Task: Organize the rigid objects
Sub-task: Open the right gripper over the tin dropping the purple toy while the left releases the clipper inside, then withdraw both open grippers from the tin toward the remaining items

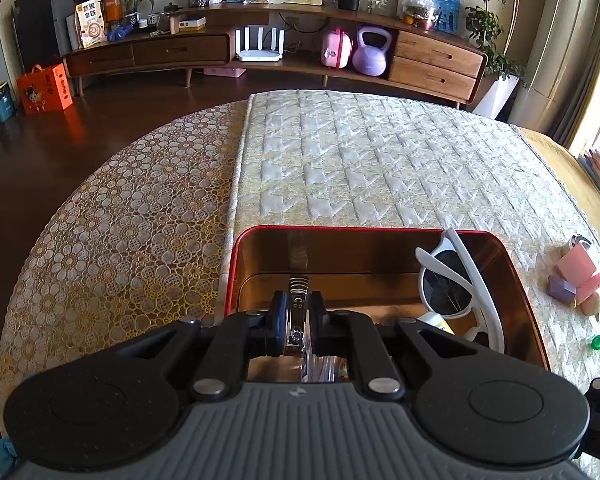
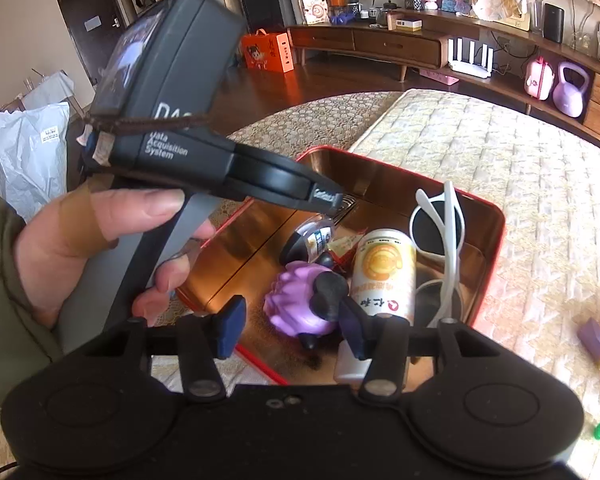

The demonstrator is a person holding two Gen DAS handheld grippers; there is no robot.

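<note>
Sitting between left fingers [image 1: 278, 320]: nail clipper [image 1: 298, 312]

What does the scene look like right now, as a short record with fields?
container: red tin, open, on the patterned cloth
left gripper: shut on nail clippers, held over the tin
right gripper: open, nothing held, above the tin's near edge
in tin: white sunglasses, yellow can, purple toy, dark computer mouse
outside tin: pink and purple blocks, small green piece
</note>
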